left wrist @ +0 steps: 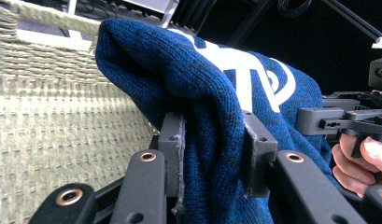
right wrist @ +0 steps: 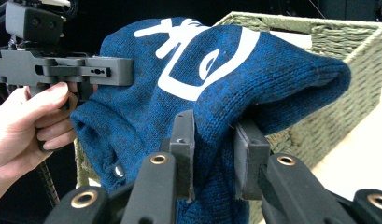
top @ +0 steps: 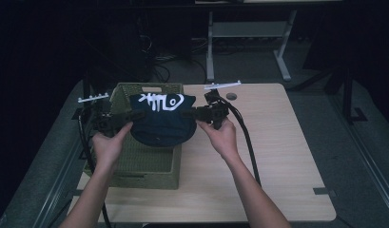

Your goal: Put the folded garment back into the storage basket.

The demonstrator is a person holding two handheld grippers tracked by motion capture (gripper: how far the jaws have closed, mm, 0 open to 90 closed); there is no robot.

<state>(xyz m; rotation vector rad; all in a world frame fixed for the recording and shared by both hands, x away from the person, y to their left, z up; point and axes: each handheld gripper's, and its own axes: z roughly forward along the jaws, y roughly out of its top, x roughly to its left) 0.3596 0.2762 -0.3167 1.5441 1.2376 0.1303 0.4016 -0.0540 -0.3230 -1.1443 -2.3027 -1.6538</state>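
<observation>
The blue knit sweater hangs stretched between both hands above the woven basket, left gripper and right gripper each clenched on one end

The basket sits on the left part of the table, near the front edge. The knit sweater hangs in the air above the basket, over its right side. The left gripper is at the sweater's left end and the right gripper is at its right end. The sweater stretches between them. Behind the table, a desk frame stands on the floor.
</observation>
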